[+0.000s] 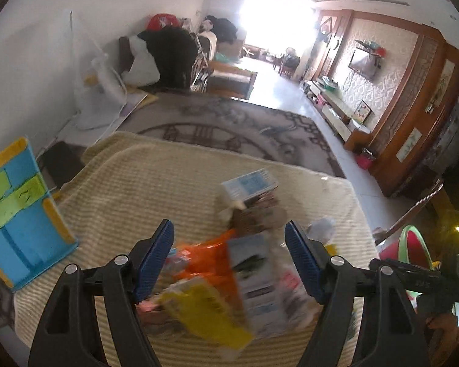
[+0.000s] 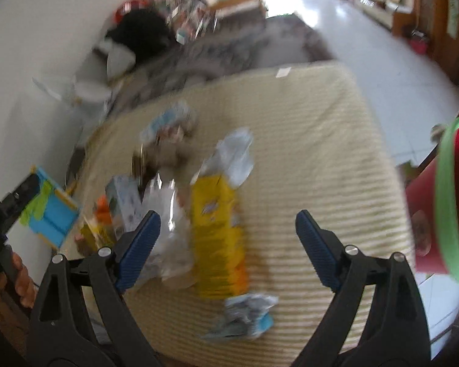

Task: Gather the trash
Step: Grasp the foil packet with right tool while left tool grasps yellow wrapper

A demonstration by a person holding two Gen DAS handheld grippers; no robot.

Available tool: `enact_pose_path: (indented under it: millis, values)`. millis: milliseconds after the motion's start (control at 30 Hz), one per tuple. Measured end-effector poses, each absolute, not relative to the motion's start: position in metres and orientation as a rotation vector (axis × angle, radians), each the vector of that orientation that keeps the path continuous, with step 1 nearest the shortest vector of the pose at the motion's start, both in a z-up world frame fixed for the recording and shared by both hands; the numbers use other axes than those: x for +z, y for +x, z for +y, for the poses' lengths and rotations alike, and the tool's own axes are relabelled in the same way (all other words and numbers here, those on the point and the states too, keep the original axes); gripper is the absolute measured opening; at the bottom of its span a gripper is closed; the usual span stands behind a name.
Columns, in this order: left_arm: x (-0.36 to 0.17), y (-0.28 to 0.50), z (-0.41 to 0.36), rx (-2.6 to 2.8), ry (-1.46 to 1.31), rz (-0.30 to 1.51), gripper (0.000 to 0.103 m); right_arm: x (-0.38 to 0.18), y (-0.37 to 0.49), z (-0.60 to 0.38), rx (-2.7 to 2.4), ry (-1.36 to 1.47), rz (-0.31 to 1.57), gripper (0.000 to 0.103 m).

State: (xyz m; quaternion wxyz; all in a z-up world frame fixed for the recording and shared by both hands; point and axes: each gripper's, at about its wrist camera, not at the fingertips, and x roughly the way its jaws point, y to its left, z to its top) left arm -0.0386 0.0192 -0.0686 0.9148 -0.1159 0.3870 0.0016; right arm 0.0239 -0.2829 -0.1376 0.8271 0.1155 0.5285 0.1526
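Note:
A pile of trash lies on a cream ribbed mat [image 1: 131, 183]. In the left wrist view I see a yellow packet [image 1: 205, 312], an orange wrapper [image 1: 211, 257], a grey-white box [image 1: 254, 275] and a blue-white box [image 1: 249, 183]. My left gripper [image 1: 229, 244] is open just above the pile, holding nothing. In the right wrist view a yellow box [image 2: 217, 232], clear plastic [image 2: 168, 232] and a crumpled blue-grey wrapper [image 2: 244, 312] lie on the mat [image 2: 321, 153]. My right gripper [image 2: 228, 229] is open above them, empty. A red bucket with a green rim [image 2: 443, 205] stands at the right.
A blue and yellow plastic stand [image 1: 21, 211] sits at the mat's left edge, also in the right wrist view [image 2: 52, 211]. A grey patterned rug [image 1: 229, 128] lies beyond. A white fan [image 1: 98, 91] stands by the wall. The bucket [image 1: 410, 247] shows at the right.

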Motion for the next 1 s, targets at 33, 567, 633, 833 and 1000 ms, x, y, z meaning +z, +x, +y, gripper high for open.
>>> enact_pose_path:
  millis: [33, 567, 633, 833, 1000]
  values:
    - [-0.073, -0.039, 0.025, -0.005, -0.231, 0.805, 0.072, -0.142, 0.018, -0.274, 0.338, 0.224, 1.145, 0.088]
    - [-0.117, -0.031, 0.067, -0.169, -0.239, 0.925, 0.072, -0.204, -0.067, -0.278, 0.140, 0.296, 1.363, 0.093]
    - [-0.122, -0.030, 0.066, -0.191, -0.246, 0.946, 0.072, -0.214, -0.068, -0.283, 0.115, 0.375, 1.353, 0.091]
    - [-0.128, -0.029, 0.061, -0.257, -0.265, 0.987, 0.072, -0.222, -0.038, -0.275, 0.059, 0.293, 1.283, 0.035]
    - [-0.138, -0.037, 0.056, -0.315, -0.288, 1.045, 0.069, -0.213, -0.011, -0.267, 0.053, 0.298, 1.205, 0.029]
